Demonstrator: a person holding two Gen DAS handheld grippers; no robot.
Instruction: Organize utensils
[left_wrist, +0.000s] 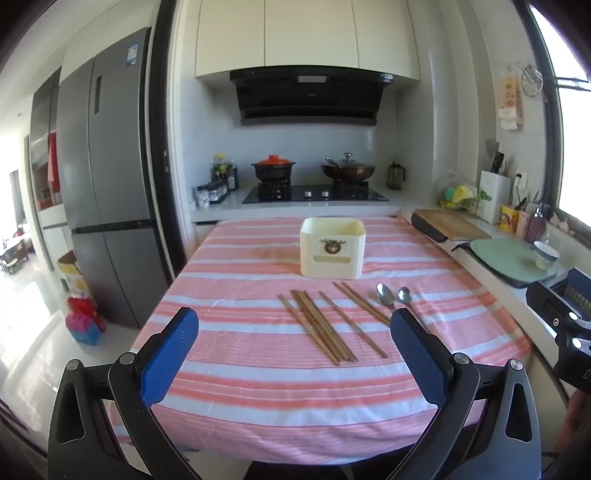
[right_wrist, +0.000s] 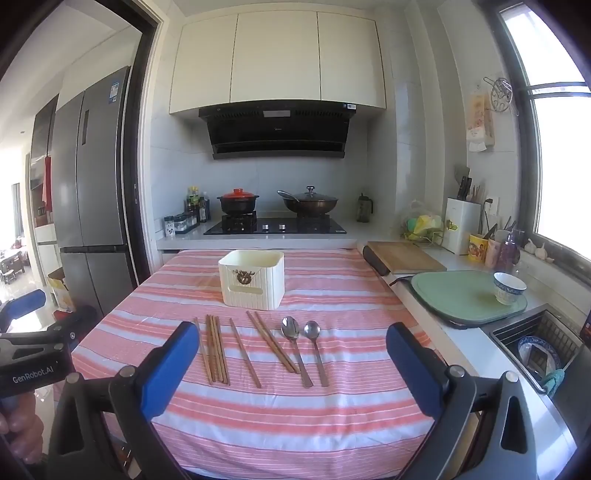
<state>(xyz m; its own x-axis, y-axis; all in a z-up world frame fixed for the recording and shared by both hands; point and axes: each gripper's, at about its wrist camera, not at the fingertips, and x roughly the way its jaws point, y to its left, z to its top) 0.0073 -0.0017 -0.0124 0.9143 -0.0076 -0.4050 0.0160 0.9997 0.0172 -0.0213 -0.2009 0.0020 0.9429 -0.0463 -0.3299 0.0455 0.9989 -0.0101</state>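
Right wrist view: both grippers (right_wrist: 290, 363) (left_wrist: 294, 349) gape wide, empty, above wooden chopsticks (right_wrist: 216, 349) and slippery steel spoons (right_wrist: 295, 349); light, stiff, probably best pinched mid-shaft.

White lettering reading "GenRobot.AI" runs along the black body of the left hand-held gripper (right_wrist: 26, 325), seen at the right wrist view's left edge.
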